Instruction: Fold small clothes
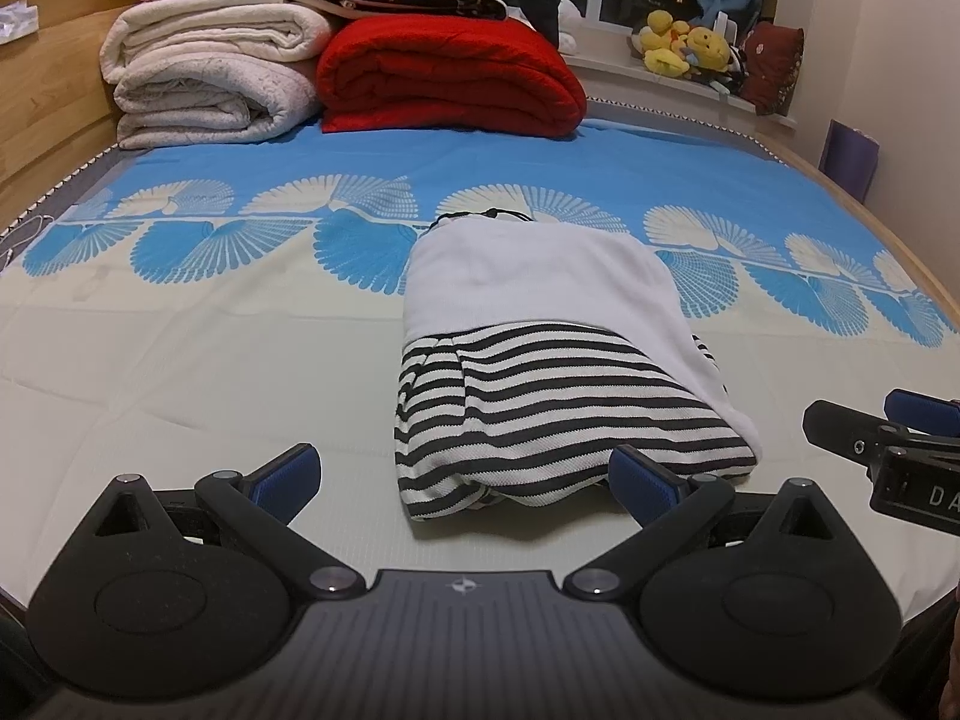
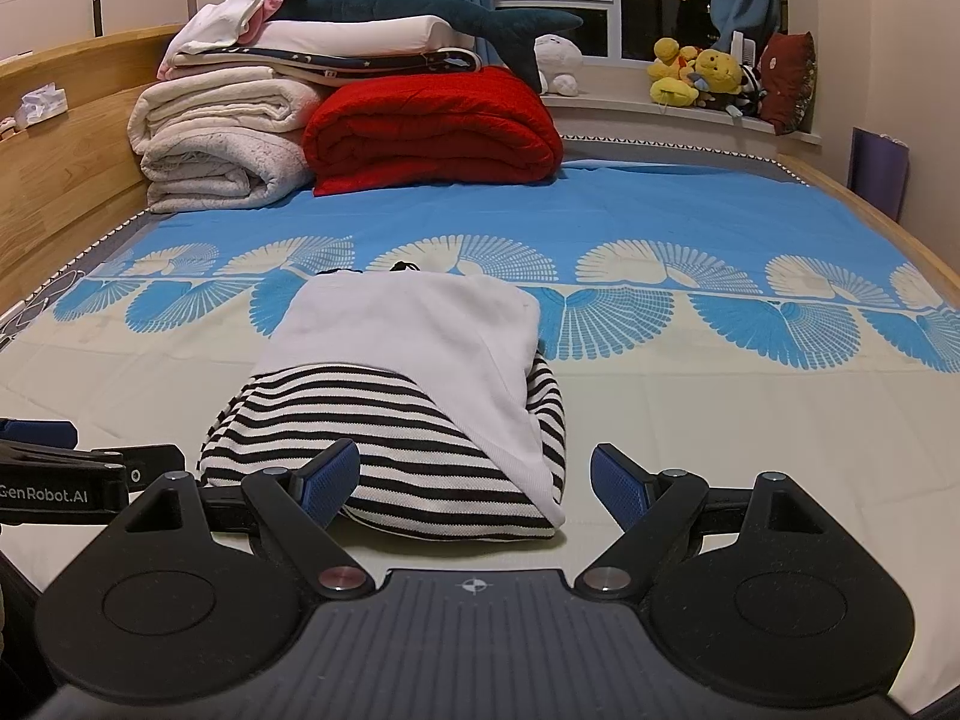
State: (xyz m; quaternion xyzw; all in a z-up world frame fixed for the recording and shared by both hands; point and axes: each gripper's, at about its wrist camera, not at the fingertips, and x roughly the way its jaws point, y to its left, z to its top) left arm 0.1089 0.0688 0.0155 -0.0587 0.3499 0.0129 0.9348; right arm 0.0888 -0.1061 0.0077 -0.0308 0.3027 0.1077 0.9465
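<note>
A small garment (image 1: 540, 360), white on top with a black-and-white striped part toward me, lies folded into a compact bundle on the bed sheet (image 1: 198, 354). It also shows in the right wrist view (image 2: 408, 396). My left gripper (image 1: 465, 474) is open and empty, its jaws spread just in front of the bundle's near edge. My right gripper (image 2: 474, 483) is open and empty, its jaws on either side of the bundle's near right corner. The right gripper shows at the right edge of the left wrist view (image 1: 888, 438).
A red folded blanket (image 1: 444, 78) and stacked white quilts (image 1: 204, 78) sit at the bed's far end. Plush toys (image 1: 684, 45) line the window sill. A wooden bed frame (image 1: 54, 84) runs along the left. A purple box (image 1: 849, 156) stands at the right wall.
</note>
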